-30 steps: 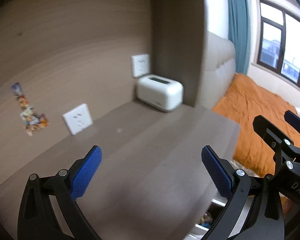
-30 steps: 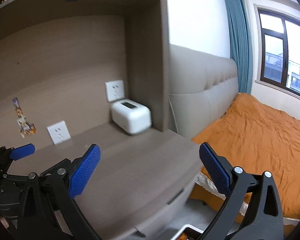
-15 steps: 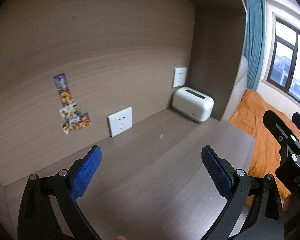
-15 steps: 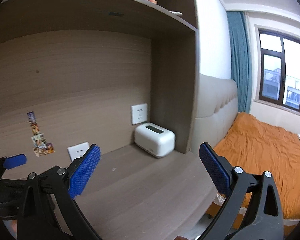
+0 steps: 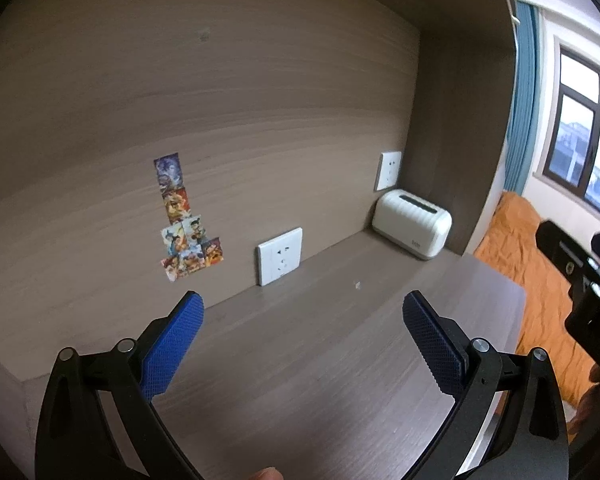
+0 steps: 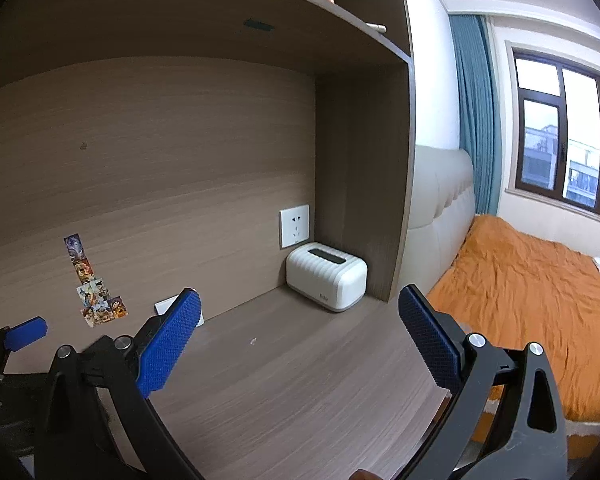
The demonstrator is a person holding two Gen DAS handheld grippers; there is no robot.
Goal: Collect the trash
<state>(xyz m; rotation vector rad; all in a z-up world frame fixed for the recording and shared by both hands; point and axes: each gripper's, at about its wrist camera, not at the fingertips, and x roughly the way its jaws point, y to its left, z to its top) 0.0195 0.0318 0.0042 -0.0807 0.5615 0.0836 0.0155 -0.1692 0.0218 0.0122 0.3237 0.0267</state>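
A tiny pale scrap lies on the brown wooden desk, well ahead of both grippers; the right wrist view shows the same scrap. My left gripper hangs open above the desk with nothing between its blue pads. Beside it on the right, my right gripper is open and empty too. The right gripper's black frame shows at the right edge of the left wrist view. A blue pad of the left gripper pokes in at the left of the right wrist view.
A white ribbed box sits in the desk's back right corner under a shelf. Two wall sockets and a strip of stickers are on the back panel. An orange bed lies to the right below a window.
Both cameras have tilted up and swung left, away from the desk's front edge and the drawer area toward the back panel. Both grippers have stayed open and empty.
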